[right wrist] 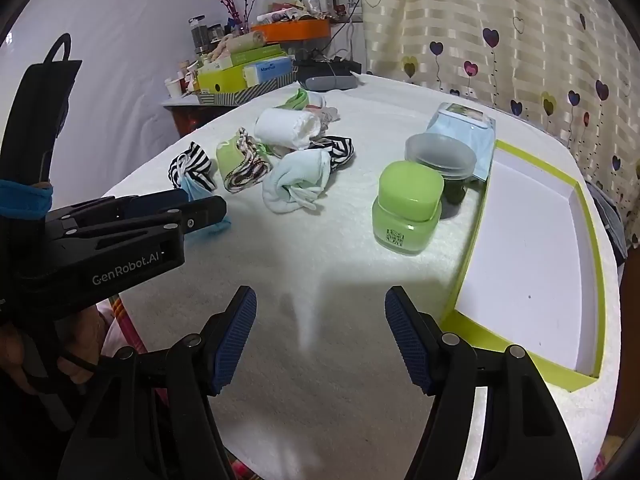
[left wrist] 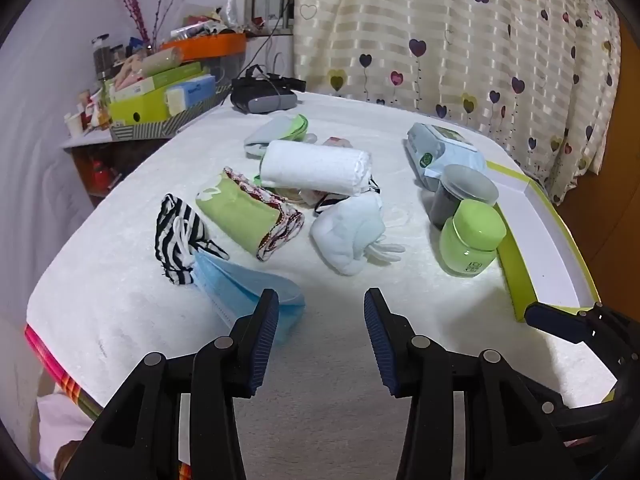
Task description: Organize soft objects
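Observation:
Several soft things lie in a loose group on the white-covered table: a blue face mask (left wrist: 240, 292), a black-and-white striped cloth (left wrist: 180, 236), a folded green towel (left wrist: 240, 216), a rolled white towel (left wrist: 316, 168) and a pale bundled sock (left wrist: 348, 232). My left gripper (left wrist: 322, 300) is open just over the near end of the mask, whose edge pokes past the left finger (left wrist: 266, 320); nothing is pinched. Over bare cloth my right gripper (right wrist: 320, 300) is wide open and holds nothing. To its right lies a shallow green-edged white box (right wrist: 528, 264), which holds nothing.
A green jar (right wrist: 408, 208), a dark jar with a grey lid (right wrist: 440, 156) and a wipes pack (right wrist: 464, 124) stand beside the box. A grey headset (left wrist: 264, 96) sits at the far edge. A cluttered side table (left wrist: 160, 96) is at the back left, a heart-print curtain (left wrist: 460, 40) behind.

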